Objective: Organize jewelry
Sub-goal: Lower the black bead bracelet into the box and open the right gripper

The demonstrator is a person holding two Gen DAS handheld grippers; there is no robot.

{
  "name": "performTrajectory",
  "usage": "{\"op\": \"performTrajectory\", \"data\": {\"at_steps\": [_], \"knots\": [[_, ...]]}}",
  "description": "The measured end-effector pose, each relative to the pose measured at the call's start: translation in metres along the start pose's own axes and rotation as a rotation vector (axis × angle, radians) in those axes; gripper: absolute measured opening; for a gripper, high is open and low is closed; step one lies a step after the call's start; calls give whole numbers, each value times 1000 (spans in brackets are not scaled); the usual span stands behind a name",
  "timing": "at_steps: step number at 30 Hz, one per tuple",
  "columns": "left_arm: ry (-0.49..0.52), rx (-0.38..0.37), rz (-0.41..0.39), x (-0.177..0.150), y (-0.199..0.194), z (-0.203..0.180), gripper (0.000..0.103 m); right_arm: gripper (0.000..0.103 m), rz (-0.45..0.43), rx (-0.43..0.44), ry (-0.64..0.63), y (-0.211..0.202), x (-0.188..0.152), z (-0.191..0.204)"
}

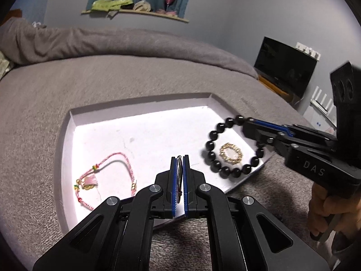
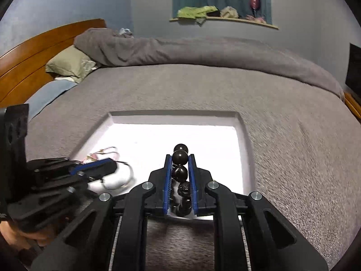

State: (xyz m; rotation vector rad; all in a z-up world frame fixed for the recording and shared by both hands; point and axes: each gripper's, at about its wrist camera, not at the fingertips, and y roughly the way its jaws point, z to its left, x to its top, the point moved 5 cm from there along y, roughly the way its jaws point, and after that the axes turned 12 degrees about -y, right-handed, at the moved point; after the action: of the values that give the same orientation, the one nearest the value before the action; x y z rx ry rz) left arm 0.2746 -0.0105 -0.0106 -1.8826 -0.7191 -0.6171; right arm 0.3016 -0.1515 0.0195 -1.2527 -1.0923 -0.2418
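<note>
My left gripper [image 1: 179,158] has its jaws pressed together on a thin wire bangle [image 1: 179,176], which stands edge-on between the blue pads. My right gripper [image 2: 180,158] is clamped on a black bead bracelet [image 1: 227,149]; from the left wrist view the loop hangs from the fingertips over the near right corner of the tray, and through its ring I see a small gold ring-shaped piece [image 1: 231,153] lying on the tray floor. From the right wrist view the beads [image 2: 180,158] stack up between the pads, and the left gripper [image 2: 114,166] reaches in from the left with the bangle [image 2: 126,176] looping out of its tip.

Both grippers sit over a shallow white tray [image 1: 140,133] that rests on the grey bed cover [image 1: 67,85]. A pink cord bracelet [image 1: 106,176] with a tassel and small coloured beads lies in the tray's left part, well apart from the black beads. Beyond the bed are a wooden headboard [image 2: 33,54], a green pillow [image 2: 70,64] and a cluttered window ledge [image 2: 223,18].
</note>
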Motion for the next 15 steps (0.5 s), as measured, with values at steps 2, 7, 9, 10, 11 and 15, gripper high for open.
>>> {"op": "performTrajectory", "data": {"at_steps": [2,7,9,10,11,15], "knots": [[-7,14,7,-1,2,4,5,14,9,-6,11,2,-5,-6],[-19,37,19,-3,3,13,5,14,32,-21,27,6,-14,-18],[-23,48,28,-3,3,16,8,14,44,-26,31,9,-17,-21],[-23,54,28,-3,3,16,15,14,50,-30,34,11,-18,-22],[-21,60,27,-3,3,16,23,14,56,-32,37,12,-20,-24],[-7,79,-1,-2,-4,17,47,17,69,-42,46,13,-26,-30]]}}
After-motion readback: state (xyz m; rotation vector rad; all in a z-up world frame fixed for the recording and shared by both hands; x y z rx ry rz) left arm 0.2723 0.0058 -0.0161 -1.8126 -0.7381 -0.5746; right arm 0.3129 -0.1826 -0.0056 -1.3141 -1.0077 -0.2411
